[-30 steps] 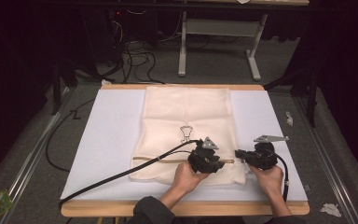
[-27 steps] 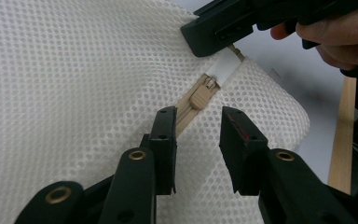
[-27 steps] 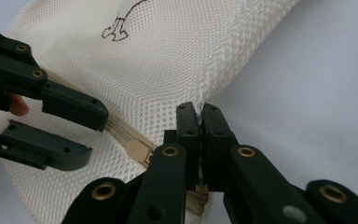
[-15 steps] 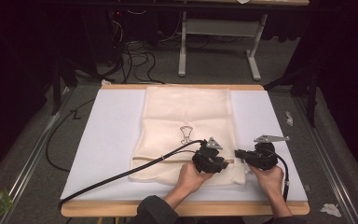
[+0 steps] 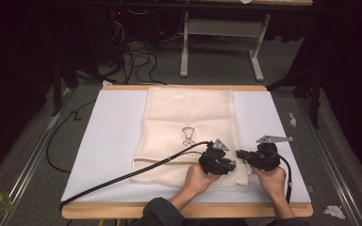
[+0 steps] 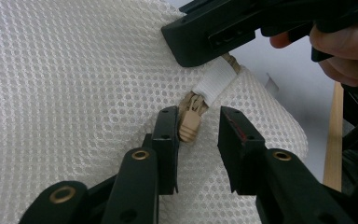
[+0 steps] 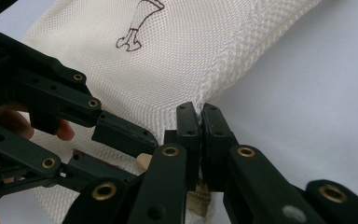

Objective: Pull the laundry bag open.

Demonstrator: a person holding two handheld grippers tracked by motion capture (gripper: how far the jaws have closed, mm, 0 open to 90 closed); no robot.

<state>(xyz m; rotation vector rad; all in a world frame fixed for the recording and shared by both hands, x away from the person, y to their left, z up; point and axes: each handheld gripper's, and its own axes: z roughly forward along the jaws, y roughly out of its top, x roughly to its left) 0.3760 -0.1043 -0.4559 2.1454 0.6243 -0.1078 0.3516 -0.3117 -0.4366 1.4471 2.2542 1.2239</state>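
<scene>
Left gripper view: my left gripper (image 6: 199,135), having crept right along the mesh bag (image 6: 74,93), stands spread around the zipper pull (image 6: 189,125); my right gripper (image 7: 200,126) stays pinching the bag's corner on the counter (image 5: 113,122), so unzipping looks imminent.

The bench (image 5: 122,132) has a white top with a wooden edge. Surrounding floor (image 5: 349,155) is grey carpet. Behind the bench stands a grey metal table frame (image 5: 221,33) (legs and crossbar visible). Black cables (image 5: 132,56) lie tangled on the floor. The far room is dark.
</scene>
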